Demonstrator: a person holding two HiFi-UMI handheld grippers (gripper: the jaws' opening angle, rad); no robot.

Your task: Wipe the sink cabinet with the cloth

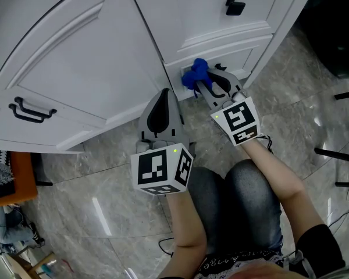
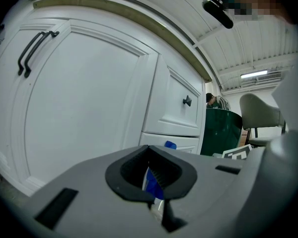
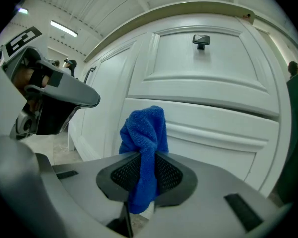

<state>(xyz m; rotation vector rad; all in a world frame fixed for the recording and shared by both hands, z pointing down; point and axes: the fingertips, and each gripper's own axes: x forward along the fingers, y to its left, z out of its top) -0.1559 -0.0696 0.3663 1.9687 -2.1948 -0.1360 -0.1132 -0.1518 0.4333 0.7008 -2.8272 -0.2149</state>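
Cloth: a blue microfibre cloth [image 3: 144,133] [image 1: 195,73], bunched into a narrow roll and pinched at its middle. One end stands above the fingers and the other hangs below them.
Cloth position: low on the sink cabinet front, against the lower drawer panel [image 3: 228,133]. It seems to touch the panel, though contact is hard to confirm.
Right gripper: the grey plastic right gripper [image 3: 147,175] [image 1: 208,81] has its fingers clamped on the cloth and points at the cabinet.
Sink cabinet: a white panelled wooden sink cabinet [image 1: 87,63]. It has a wide door [image 2: 84,103] at the left with a black bar handle [image 1: 32,110] [image 2: 32,51]. An upper drawer [image 3: 203,66] at the right carries a small black knob [image 1: 235,7] [image 3: 201,40].
Left gripper: the grey plastic left gripper [image 1: 164,97] [image 2: 151,175] has its fingers drawn together to a thin slit, gripping nothing. A sliver of blue shows through the slit. It sits just left of the right gripper, tip near the cabinet's base.
Floor: a grey marbled tile floor [image 1: 302,127] lies under the cabinet.
Person: knees [image 1: 238,196] in dark denim show below both grippers.
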